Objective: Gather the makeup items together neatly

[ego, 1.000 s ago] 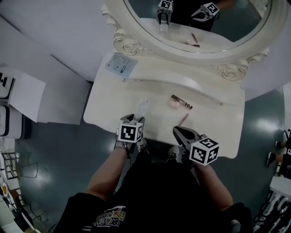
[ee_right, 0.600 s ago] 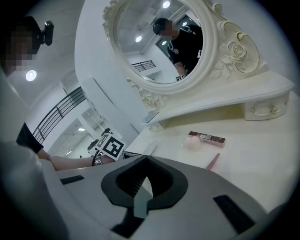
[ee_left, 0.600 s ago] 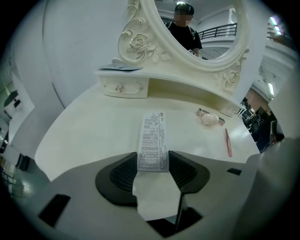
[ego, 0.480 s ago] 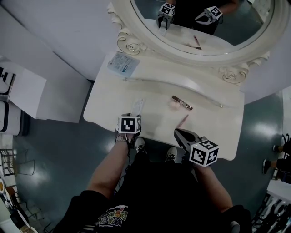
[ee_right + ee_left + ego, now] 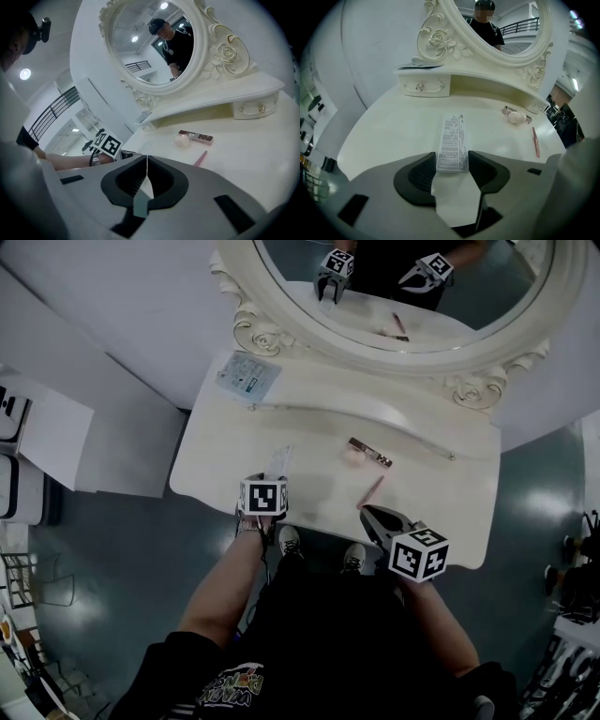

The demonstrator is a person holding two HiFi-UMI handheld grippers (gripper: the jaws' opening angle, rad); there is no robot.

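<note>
A flat white printed sachet [image 5: 278, 460] lies on the white dressing table [image 5: 441, 493]. My left gripper [image 5: 270, 478] points steeply down at it. In the left gripper view the left gripper [image 5: 452, 161] is open, its jaws straddling the near end of the sachet [image 5: 453, 136]. A pink pencil [image 5: 372, 491] lies just ahead of my right gripper [image 5: 367, 512]. The right gripper [image 5: 146, 161] is shut and holds nothing. Further back sit a round pink item [image 5: 353, 456] and a brown tube [image 5: 373, 453] side by side.
A raised shelf under the ornate oval mirror [image 5: 403, 287] carries a pale blue packet [image 5: 247, 376]. It has a small drawer [image 5: 423, 86] at its left end. White cabinets [image 5: 56, 427] stand left of the table. The person's shoes [image 5: 291, 540] show below the front edge.
My left gripper has moved forward and down, so its jaws now straddle the sachet's near end. The right gripper has stayed where it was.
</note>
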